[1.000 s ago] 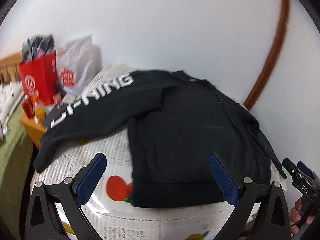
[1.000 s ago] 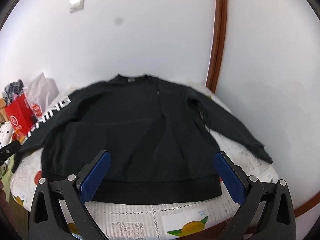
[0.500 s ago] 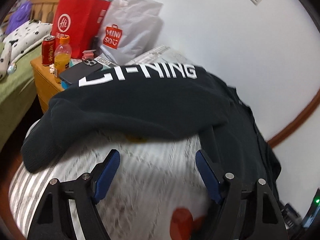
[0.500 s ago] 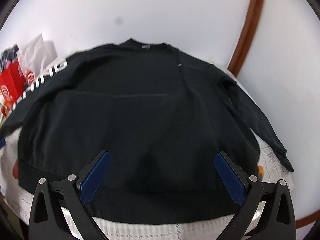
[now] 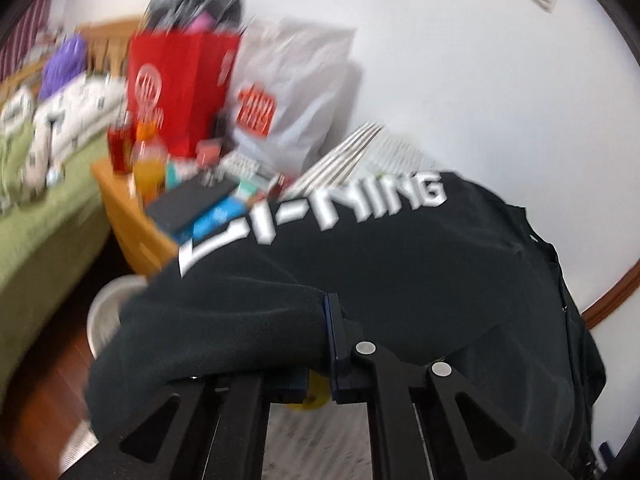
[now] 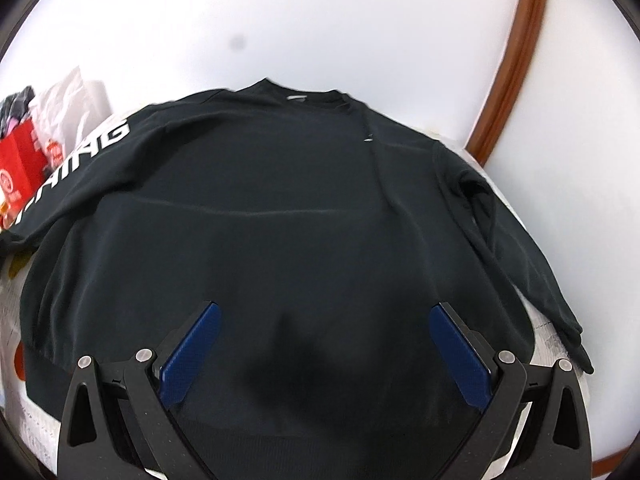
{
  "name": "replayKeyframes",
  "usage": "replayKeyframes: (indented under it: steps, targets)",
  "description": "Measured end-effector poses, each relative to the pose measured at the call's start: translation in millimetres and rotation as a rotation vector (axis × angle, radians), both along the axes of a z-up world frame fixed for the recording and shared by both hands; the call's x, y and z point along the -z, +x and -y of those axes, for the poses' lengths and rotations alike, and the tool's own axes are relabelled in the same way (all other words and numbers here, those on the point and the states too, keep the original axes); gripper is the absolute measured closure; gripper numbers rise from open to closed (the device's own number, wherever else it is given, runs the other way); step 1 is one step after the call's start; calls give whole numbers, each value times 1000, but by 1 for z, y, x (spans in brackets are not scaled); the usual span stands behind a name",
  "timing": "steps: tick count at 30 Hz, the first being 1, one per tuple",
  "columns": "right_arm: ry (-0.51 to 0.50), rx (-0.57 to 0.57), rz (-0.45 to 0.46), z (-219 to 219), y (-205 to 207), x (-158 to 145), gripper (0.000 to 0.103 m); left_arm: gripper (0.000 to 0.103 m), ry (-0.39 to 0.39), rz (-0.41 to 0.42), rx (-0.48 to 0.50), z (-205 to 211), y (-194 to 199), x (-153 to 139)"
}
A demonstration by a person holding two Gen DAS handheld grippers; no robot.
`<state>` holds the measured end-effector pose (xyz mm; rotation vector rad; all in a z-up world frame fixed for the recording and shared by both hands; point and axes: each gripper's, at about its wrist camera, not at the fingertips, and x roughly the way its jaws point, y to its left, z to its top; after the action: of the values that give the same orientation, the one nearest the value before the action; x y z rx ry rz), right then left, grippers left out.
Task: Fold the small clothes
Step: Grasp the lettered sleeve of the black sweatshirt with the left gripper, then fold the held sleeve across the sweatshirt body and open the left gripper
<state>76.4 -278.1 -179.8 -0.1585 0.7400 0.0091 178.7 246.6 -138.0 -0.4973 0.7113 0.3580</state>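
A black sweatshirt (image 6: pixel 280 220) lies flat across the tabletop (image 6: pixel 548 340), collar at twelve o'clock, hem nearest the spread, empty right claw (image 6: pixel 320 352). Its lettered sleeve (image 5: pixel 320 216) runs toward ten o'clock, cuff pinched in the left claw (image 5: pixel 324 344). A red bag (image 5: pixel 180 88), stuffed with dark items, stands beyond.

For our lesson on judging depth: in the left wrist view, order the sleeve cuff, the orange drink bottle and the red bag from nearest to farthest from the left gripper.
1. Sleeve cuff: clamped in the left gripper, lower centre.
2. Orange drink bottle: on the wooden stand, upper left.
3. Red bag: behind the bottle, near the wall.
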Motion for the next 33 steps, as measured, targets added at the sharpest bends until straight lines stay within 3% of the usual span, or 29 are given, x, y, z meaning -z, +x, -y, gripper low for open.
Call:
replayKeyframes:
  steps: [8, 15, 19, 24, 28, 33]
  targets:
    - [38, 61, 57, 70, 27, -22, 1, 97, 152, 102, 174, 72, 58, -79]
    - [75, 88, 87, 131, 36, -29, 1, 97, 254, 170, 383, 191, 135, -122]
    - [105, 108, 86, 160, 31, -16, 1, 97, 265, 155, 493, 258, 175, -115]
    - [178, 133, 44, 192, 19, 14, 1, 97, 271, 92, 592, 323, 208, -86]
    - [184, 151, 25, 203, 12, 27, 1, 96, 270, 17, 622, 352, 223, -60]
    - [169, 161, 15, 210, 2, 32, 1, 96, 258, -32, 624, 362, 221, -49]
